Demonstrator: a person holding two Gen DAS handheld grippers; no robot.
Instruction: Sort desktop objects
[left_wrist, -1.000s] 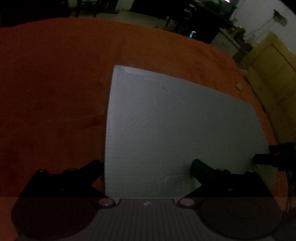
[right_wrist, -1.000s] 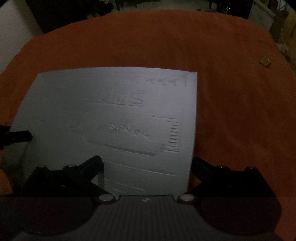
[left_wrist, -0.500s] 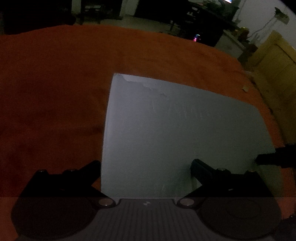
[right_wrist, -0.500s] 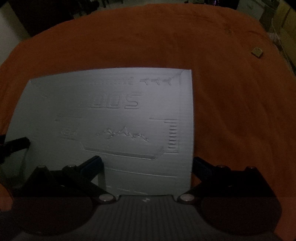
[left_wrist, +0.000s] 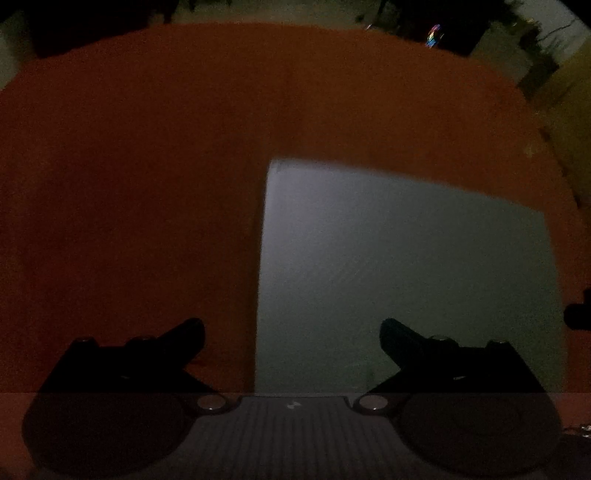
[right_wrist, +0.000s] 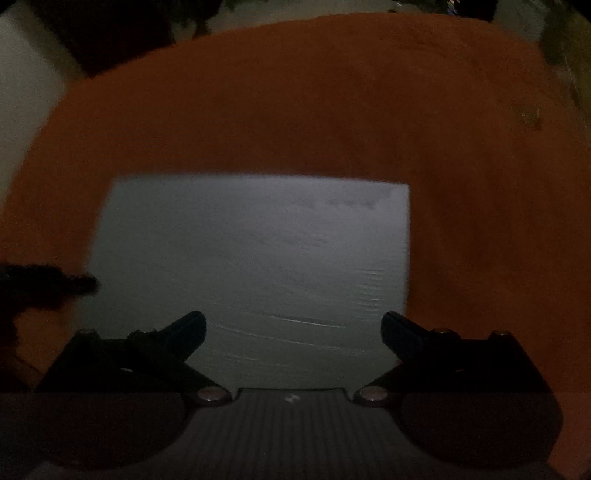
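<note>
Sorting barely begun: one grey sheet on an orange-covered worktop, no container in sight.

Sheet (right_wrist: 251, 266) lies flat on the orange cloth (right_wrist: 295, 110), and both views are dim and blurred, so any marks on it cannot be read. Left gripper (left_wrist: 291, 332) hangs over the sheet's left edge with fingers spread wide and nothing between them; right gripper (right_wrist: 293, 325) hangs over the sheet's near right part, likewise spread and empty. Each gripper's dark tip shows at the side of the other's view. A small tan scrap (right_wrist: 530, 118) sits far off on the cloth, well apart from the sheet. No tray, box or bin appears, so where the sheet belongs cannot be judged; lifting it seems still to come.
</note>
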